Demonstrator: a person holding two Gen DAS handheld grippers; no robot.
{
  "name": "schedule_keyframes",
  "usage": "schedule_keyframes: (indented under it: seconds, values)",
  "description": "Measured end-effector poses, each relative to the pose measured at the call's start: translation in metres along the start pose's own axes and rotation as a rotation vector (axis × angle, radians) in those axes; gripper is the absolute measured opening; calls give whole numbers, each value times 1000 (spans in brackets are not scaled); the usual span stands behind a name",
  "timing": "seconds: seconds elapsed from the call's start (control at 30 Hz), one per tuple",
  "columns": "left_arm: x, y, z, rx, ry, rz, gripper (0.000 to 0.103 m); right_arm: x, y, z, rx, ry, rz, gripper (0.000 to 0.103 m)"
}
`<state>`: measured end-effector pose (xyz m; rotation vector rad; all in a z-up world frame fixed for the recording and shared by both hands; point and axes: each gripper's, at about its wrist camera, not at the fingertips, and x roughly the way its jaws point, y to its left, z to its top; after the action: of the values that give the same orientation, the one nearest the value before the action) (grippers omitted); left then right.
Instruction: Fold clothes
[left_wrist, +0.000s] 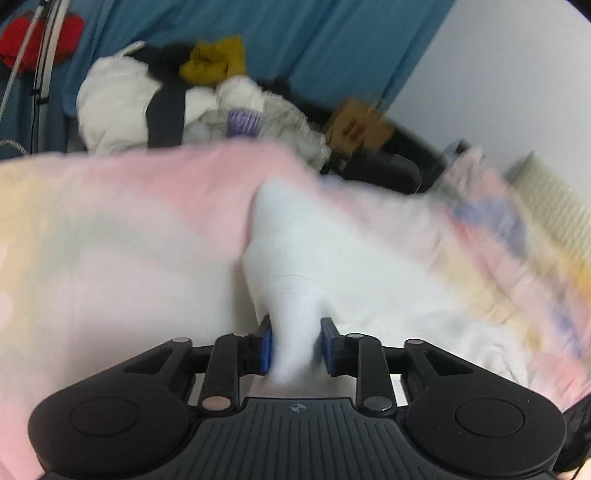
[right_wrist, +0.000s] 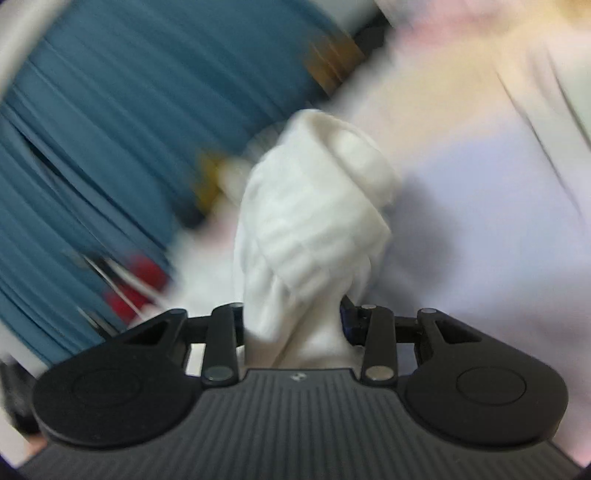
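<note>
At lower centre of both frames, the white garment (left_wrist: 295, 295) (right_wrist: 306, 236) is bunched and pinched by the left gripper (left_wrist: 296, 345) and right gripper (right_wrist: 291, 317), jaws nearly closed; clothes pile (left_wrist: 147, 99) upper left, blue curtain (left_wrist: 314, 40) behind

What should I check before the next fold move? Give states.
1. Left gripper pinching the pastel garment: ok, white cloth sits between the blue pads.
2. Right gripper holding fabric: ok, a bunched white ribbed cuff fills its jaws.
3. Both grippers on the same garment: cannot tell, neither view shows both.
4. Garment spread flat: not ok, it is bunched and draped.
5. Images sharp enough to judge edges: not ok, heavy motion blur.
6. Clothes pile behind clear of the garment: cannot tell.
</note>
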<state>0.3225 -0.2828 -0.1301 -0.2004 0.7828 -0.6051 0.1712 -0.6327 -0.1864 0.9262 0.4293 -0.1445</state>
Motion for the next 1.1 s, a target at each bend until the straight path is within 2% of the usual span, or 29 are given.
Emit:
schedule_keyframes:
  seconds: [0.07, 0.13, 0.23, 0.33, 0.37, 0.47, 0.5, 0.6, 0.77, 0.87, 0.97, 1.1]
  values:
    - [0, 9, -7, -39, -7, -25, 39, 0, -19, -3, 46, 8, 67, 43]
    - [-2, 12, -10, -45, -12, -29, 41, 1, -20, -1, 74, 20, 66, 45]
    - [-23, -4, -7, 40, -7, 20, 44, -6, -12, 1, 98, 25, 27, 49]
    - [-53, -21, -6, 121, 3, 59, 51, -30, -11, 2, 198, 8, -34, 56]
    - [-63, -26, -6, 148, 6, 72, 52, -41, -11, 2, 227, -3, -63, 63]
    - [-103, -40, -8, 211, -14, 99, 66, -73, -4, -1, 247, -34, -135, 66]
    - [-120, -43, -12, 217, -30, 104, 75, -85, 1, -2, 235, -46, -157, 66]
    - [-170, -59, -19, 233, -79, 106, 77, -118, 31, -7, 133, -84, -207, 66]
    - [-243, -84, -29, 254, -153, 109, 89, -179, 90, -22, -108, -133, -199, 66]
    - [-288, -101, -40, 275, -197, 120, 100, -202, 132, -30, -250, -151, -191, 66]
    - [-328, -114, -54, 296, -233, 126, 102, -221, 167, -40, -353, -169, -171, 66]
    - [-371, -137, -87, 393, -274, 208, 103, -245, 199, -58, -441, -200, -169, 66]
